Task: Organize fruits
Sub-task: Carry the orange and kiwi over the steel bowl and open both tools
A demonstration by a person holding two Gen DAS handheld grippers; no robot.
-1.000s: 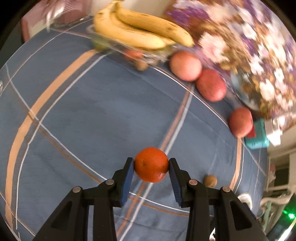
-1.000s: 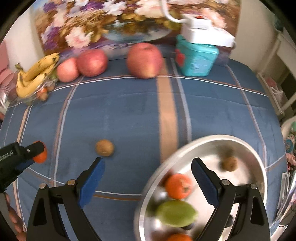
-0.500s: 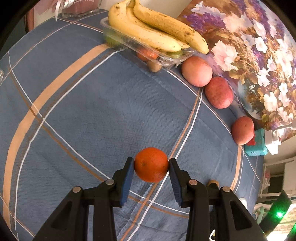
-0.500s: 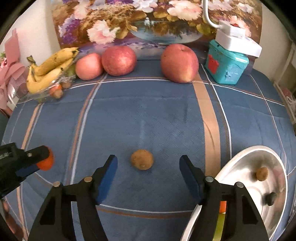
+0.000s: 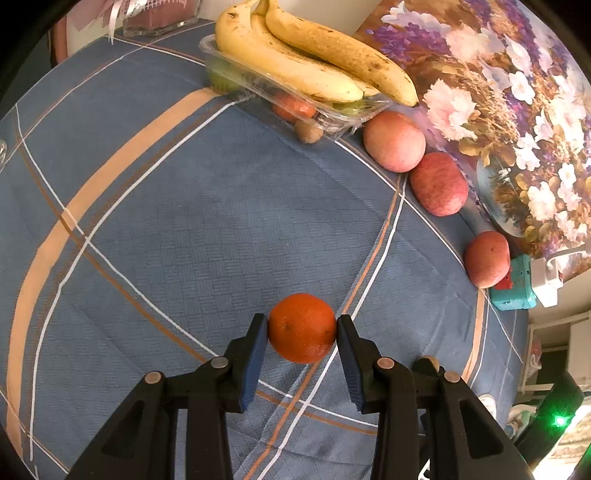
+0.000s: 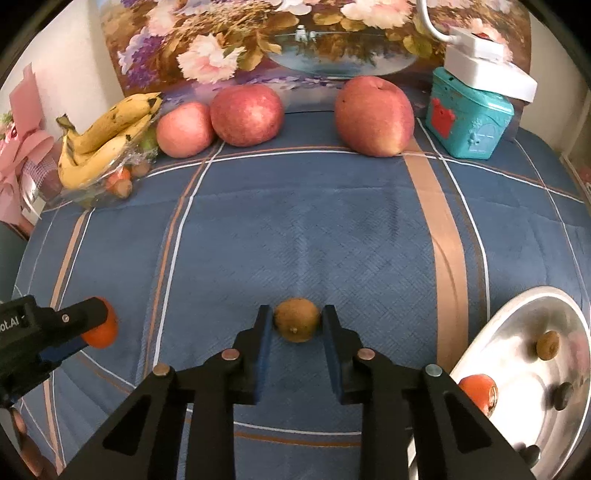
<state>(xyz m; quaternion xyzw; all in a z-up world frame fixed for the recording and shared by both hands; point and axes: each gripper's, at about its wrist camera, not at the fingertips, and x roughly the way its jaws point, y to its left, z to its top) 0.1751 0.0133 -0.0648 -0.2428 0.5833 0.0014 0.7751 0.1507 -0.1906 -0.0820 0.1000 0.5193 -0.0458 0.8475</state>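
Note:
My left gripper (image 5: pixel 301 328) is shut on an orange mandarin (image 5: pixel 302 328) and holds it above the blue checked cloth; it also shows at the left of the right wrist view (image 6: pixel 99 326). My right gripper (image 6: pixel 297 325) has closed around a small brown kiwi-like fruit (image 6: pixel 296 319) lying on the cloth, with both pads at its sides. A steel bowl (image 6: pixel 517 314) at the lower right holds a mandarin (image 6: pixel 478 391) and small brown fruits (image 6: pixel 547 345). Three red apples (image 6: pixel 373 116) line the back edge.
A clear plastic tray (image 5: pixel 288 92) with bananas (image 5: pixel 306 59) and small fruits stands at the back left. A teal tin (image 6: pixel 467 123) with a white box on top sits at the back right. A floral painting (image 6: pixel 295 33) leans behind the apples.
My right gripper moved left, away from the bowl, to the brown fruit and narrowed its jaws around it. My left gripper kept the mandarin and drifted a little.

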